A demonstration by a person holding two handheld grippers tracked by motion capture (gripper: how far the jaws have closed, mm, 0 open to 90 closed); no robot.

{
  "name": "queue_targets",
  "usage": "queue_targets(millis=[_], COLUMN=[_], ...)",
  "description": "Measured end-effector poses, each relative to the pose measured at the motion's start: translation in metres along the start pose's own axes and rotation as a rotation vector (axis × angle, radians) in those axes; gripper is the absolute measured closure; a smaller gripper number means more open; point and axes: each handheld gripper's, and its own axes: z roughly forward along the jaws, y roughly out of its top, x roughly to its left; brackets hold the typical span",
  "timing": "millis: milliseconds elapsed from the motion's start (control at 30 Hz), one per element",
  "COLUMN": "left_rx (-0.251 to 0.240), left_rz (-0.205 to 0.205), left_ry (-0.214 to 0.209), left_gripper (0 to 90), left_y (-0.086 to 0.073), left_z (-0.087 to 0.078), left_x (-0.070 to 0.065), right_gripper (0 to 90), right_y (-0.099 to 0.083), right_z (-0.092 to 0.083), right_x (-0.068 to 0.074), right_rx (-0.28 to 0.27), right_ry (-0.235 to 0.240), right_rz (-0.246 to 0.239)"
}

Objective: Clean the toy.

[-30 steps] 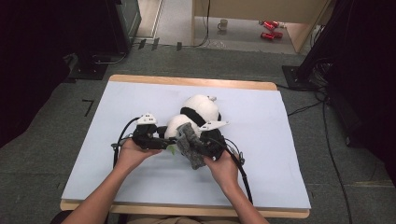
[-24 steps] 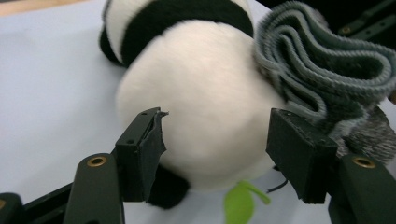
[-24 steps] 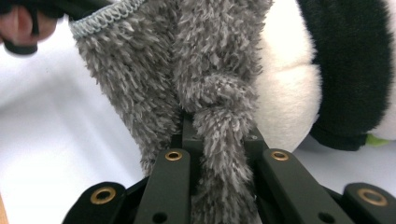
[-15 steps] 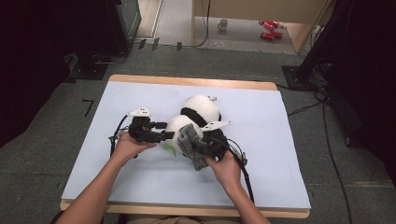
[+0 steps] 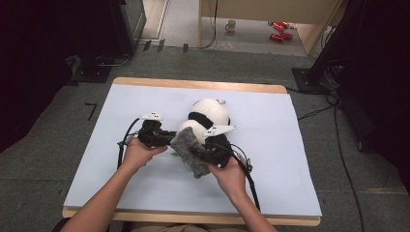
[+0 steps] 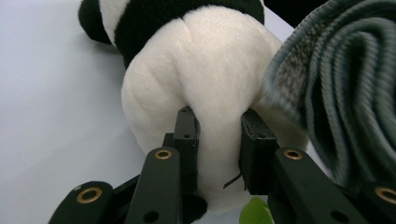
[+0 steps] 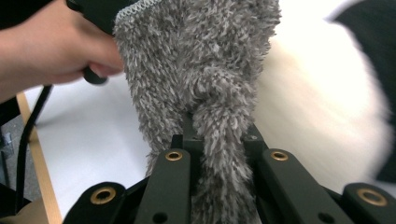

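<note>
Cloth: grey, fuzzy, a fold pinched between the right gripper's jaws, the rest rising beyond them.
Panda: white plush pinched between the left gripper's jaws, which have just been closing; black band beyond.
Table: pale blue, under both.

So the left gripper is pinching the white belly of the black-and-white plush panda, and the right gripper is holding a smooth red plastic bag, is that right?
Not quite. The right gripper holds a fuzzy grey cloth, not a red plastic bag; the right gripper view shows its pile bunched between the jaws. The rest stands: the left gripper pinches the white belly of the black-and-white plush panda.
</note>
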Motion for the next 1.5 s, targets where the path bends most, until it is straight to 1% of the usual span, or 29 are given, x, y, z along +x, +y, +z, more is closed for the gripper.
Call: queue_targets(millis=[67,100,167,200,300,333,567,633,767,933,1067,1133,1167,1200,1233,1300,1433,1500], left_rx=[-0.008,-0.012,-0.012,-0.013,-0.011,-0.009,-0.005,-0.007,-0.008,-0.010,-0.012,-0.017,-0.015,-0.015,-0.014,-0.017,-0.015,-0.015], left_rz=[-0.020,-0.032,-0.034,-0.035,-0.062,-0.062,-0.060,-0.065,-0.063,-0.058,-0.047,-0.033,-0.018,-0.006,0.002,-0.003,-0.006,-0.016], left_ry=[-0.005,-0.012,0.001,0.006,0.006,0.007,0.016,0.018,0.016,0.019,0.026,0.044,0.052,0.058,0.062,0.062,0.059,0.052], left_gripper=[72.1,72.3,72.8,73.2,73.3,73.4,73.5,73.5,73.4,73.0,72.8,72.8,72.8,72.7,72.7,72.7,72.6,72.6], left_y=[0.000,0.000,-0.001,-0.001,-0.001,-0.001,-0.002,-0.002,-0.002,-0.002,-0.002,-0.002,-0.002,-0.002,-0.002,-0.002,-0.002,-0.002], left_z=[0.003,0.004,0.005,0.006,0.006,0.007,0.007,0.007,0.006,0.006,0.006,0.006,0.006,0.006,0.006,0.006,0.006,0.006], left_x=[-0.004,-0.006,-0.008,-0.009,-0.009,-0.009,-0.009,-0.009,-0.008,-0.009,-0.010,-0.011,-0.012,-0.014,-0.015,-0.015,-0.014,-0.014], right_gripper=[79.9,80.0,80.2,80.4,80.4,80.4,80.5,80.5,80.5,80.4,80.4,80.3,80.2,80.2,80.2,80.2,80.2,80.2], right_y=[0.000,-0.002,-0.006,-0.009,-0.014,-0.015,-0.025,-0.027,-0.033,-0.037,-0.038,-0.038,-0.036,-0.035,-0.033,-0.029,-0.020,-0.017], right_z=[0.005,0.010,0.015,0.017,0.020,0.021,0.030,0.033,0.042,0.048,0.052,0.051,0.049,0.048,0.046,0.042,0.029,0.025], right_x=[0.005,0.006,0.002,0.000,-0.003,-0.003,-0.003,-0.003,-0.002,-0.002,-0.003,-0.002,0.000,0.002,0.003,0.004,0.009,0.010], right_rx=[-0.001,0.008,0.015,0.016,0.010,0.011,0.033,0.053,0.117,0.159,0.189,0.195,0.193,0.196,0.200,0.191,0.140,0.121], right_ry=[-0.010,-0.030,-0.044,-0.041,-0.045,-0.048,-0.036,-0.037,-0.038,-0.036,-0.030,-0.029,-0.026,-0.030,-0.038,-0.033,-0.024,-0.031], right_rz=[-0.019,-0.031,-0.035,-0.029,-0.039,-0.053,-0.071,-0.085,-0.097,-0.085,-0.081,-0.081,-0.090,-0.108,-0.117,-0.114,-0.118,-0.124])
